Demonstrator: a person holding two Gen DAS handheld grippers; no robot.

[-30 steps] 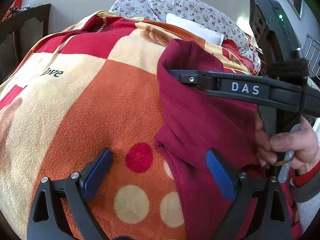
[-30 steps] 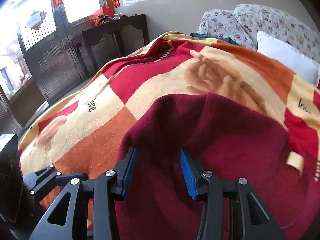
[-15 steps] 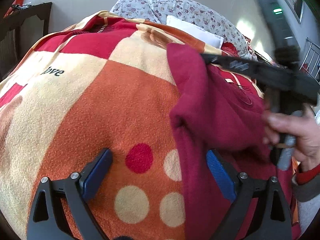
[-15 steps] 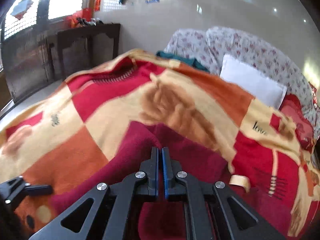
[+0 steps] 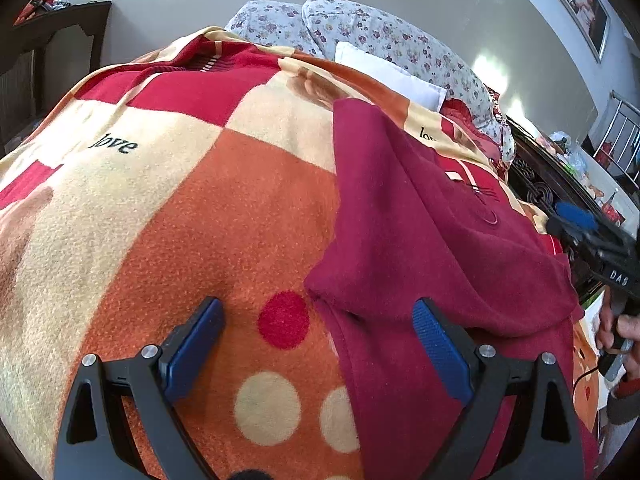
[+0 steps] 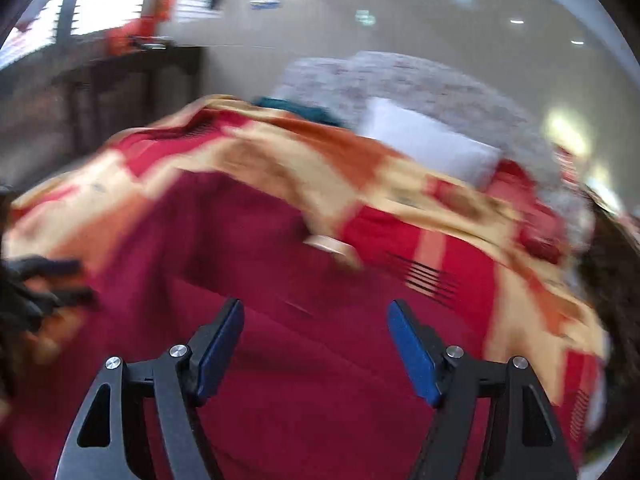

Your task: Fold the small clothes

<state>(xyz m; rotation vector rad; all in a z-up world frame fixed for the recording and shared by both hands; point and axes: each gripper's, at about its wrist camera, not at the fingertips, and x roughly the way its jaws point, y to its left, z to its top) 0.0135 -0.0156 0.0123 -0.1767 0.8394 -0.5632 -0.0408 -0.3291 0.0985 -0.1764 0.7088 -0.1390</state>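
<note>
Fold laid over, right hand-held gripper (image 6: 316, 348) releasing.
Jaws opening, nothing between them; maroon garment (image 5: 432, 240) lies doubled on blanket (image 5: 200, 208). Left hand-held gripper (image 5: 316, 344) open, straddling its edge, likely ready to pin.

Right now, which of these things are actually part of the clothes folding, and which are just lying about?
Part of the job:
- maroon garment, partly folded
- left gripper, open
- right gripper, jaws opening, nothing between them

Just lying about:
- patterned blanket underneath
- white pillow
- floral cushions
- dark side table
</note>
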